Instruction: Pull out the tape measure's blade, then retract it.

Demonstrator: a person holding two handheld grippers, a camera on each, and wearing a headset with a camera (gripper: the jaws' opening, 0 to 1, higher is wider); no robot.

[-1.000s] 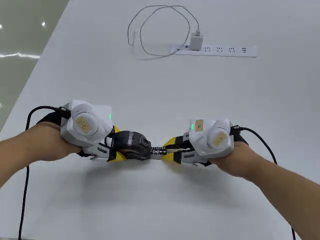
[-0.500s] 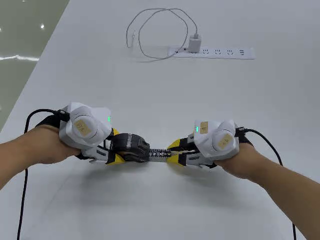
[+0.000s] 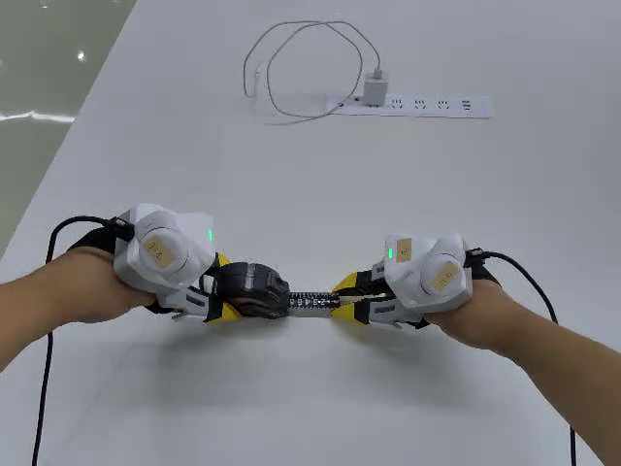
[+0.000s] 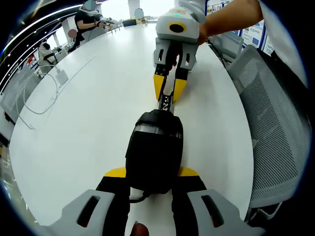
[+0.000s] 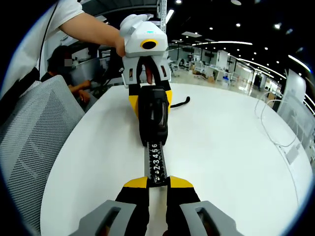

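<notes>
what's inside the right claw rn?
The tape measure's blade. The right claw is shut on its end, with numbers 2 to 6 showing between the claw and the case. The blade's tip is covered by the yellow jaw tips.

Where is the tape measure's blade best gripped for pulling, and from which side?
At its free end, in line with the blade, from the side opposite the case: the thin strip runs straight out of the case, so a straight pull suits it.
</notes>
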